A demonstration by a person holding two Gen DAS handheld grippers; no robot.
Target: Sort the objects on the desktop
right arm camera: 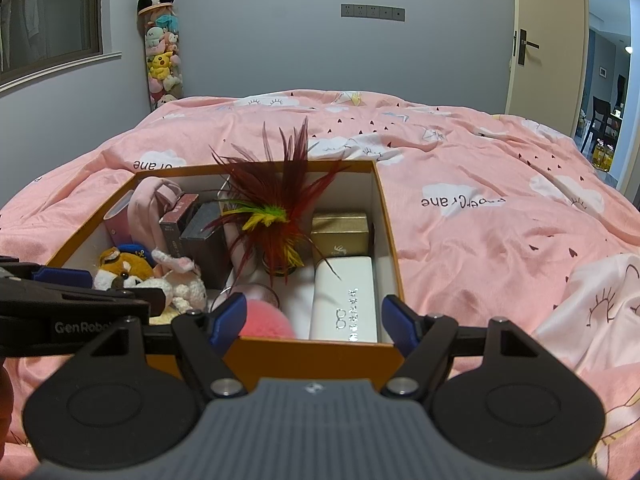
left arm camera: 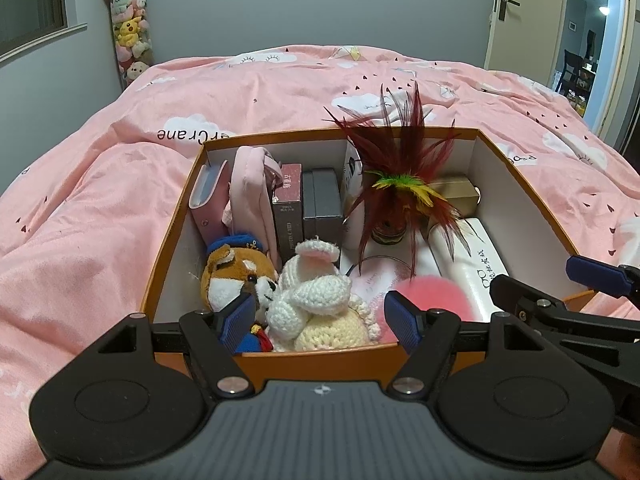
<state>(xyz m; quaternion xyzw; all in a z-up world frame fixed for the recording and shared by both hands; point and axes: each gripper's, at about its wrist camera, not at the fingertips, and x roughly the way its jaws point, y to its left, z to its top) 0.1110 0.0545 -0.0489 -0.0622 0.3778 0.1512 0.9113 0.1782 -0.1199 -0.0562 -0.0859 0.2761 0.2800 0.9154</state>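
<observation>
While both hang wide and empty, orange box [left arm camera: 528, 196] just beyond left gripper [left arm camera: 322, 314], right gripper [right arm camera: 314, 320].

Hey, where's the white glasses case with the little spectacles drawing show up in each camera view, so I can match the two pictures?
Left wrist view: the white glasses case lies at the box's right side, right of centre in the picture.
Right wrist view: the white glasses case lies near the picture's middle, between the open fingers, against the box's right wall.
Shared landmark: the red feather tuft stands just left of and behind the case.
</observation>
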